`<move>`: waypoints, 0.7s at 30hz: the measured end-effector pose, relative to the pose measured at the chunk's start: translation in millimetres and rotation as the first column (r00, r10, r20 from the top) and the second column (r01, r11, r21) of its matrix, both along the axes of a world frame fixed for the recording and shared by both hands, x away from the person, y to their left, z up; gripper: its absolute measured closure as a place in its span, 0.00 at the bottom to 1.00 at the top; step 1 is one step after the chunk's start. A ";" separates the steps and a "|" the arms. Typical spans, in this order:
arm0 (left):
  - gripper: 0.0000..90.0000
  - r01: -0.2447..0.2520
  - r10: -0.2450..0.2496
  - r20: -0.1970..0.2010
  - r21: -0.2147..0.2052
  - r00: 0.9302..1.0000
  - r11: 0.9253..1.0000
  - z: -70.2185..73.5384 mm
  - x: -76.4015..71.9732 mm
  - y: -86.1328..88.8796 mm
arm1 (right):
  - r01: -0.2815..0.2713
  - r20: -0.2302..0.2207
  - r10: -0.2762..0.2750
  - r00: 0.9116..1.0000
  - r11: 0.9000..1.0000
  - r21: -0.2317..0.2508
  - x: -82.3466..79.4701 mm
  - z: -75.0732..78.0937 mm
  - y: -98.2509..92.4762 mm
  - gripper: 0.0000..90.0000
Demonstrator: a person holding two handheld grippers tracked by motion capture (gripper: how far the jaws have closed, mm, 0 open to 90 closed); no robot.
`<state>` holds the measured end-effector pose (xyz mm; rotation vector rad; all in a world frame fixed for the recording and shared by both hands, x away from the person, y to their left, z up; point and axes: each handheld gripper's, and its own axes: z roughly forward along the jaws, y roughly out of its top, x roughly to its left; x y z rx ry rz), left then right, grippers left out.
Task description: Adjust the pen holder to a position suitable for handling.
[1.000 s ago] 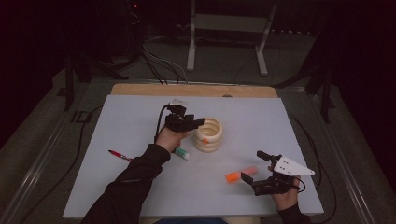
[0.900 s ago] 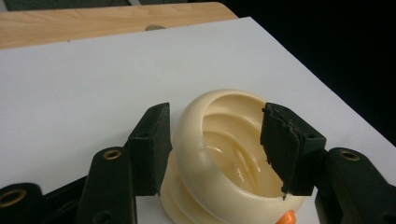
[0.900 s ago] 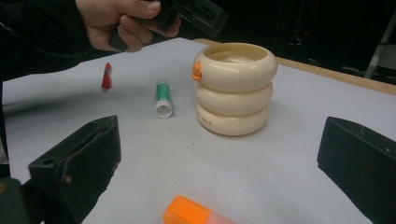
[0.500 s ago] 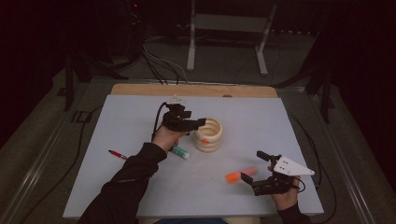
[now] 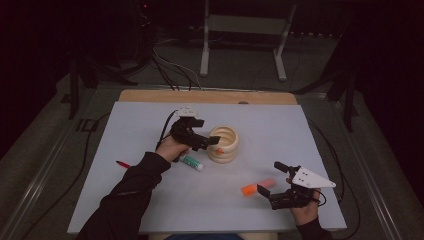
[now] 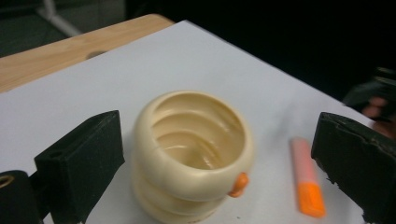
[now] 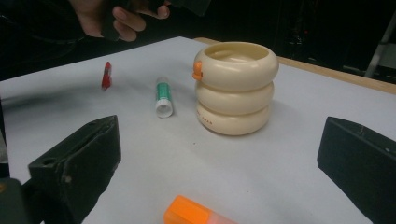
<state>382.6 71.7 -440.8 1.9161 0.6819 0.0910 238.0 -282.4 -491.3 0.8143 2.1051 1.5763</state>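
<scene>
While our left tool (image 5: pixel 209 145) hovers just over the near-left rim of the cup (image 5: pixel 224 144), its jaws stand spread wide; they have just been opening, and nothing is pinched between them. In the left gripper view the cup (image 6: pixel 194 156) sits below and between the two jaws, and the pads do not touch it. This cup is cream, shaped like three stacked rings, and it stands upright near the middle of the tabletop (image 5: pixel 150 200). A small orange piece (image 6: pixel 239 185) hangs on the outside of its top ring.

Our right tool (image 5: pixel 267 192) rests low at the near-right part of the tabletop, well apart from the cup. Its jaws are spread too and hold nothing. An orange marker (image 5: pixel 257 186) lies flat just in front of it, between this tool and the cup.

A green tube (image 5: pixel 192 162) lies near the left hand (image 5: pixel 170 148), beside the cup. A red pen (image 5: pixel 122 164) lies farther to the left.
</scene>
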 end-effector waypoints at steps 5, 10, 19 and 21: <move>0.04 0.045 -0.043 0.074 -0.014 0.996 0.999 -0.1 -4.1 9.8 | 0.000 -0.007 0.000 1.000 1.000 0.011 0.5 -0.5 -0.1 0.00; 0.04 0.116 -0.113 0.129 -0.017 0.985 0.993 5.6 -9.3 22.5 | 0.006 -0.017 -0.006 1.000 0.999 0.038 1.6 -0.3 -2.5 0.00; 0.04 0.188 -0.184 0.201 -0.002 0.962 0.982 16.4 -17.5 47.4 | -0.007 -0.017 0.007 1.000 1.000 0.028 1.2 0.3 -0.7 0.00; 0.04 0.210 -0.203 0.215 -0.006 0.955 0.978 19.1 -19.3 56.7 | -0.007 -0.013 0.008 1.000 1.000 0.026 1.0 0.3 -0.4 0.00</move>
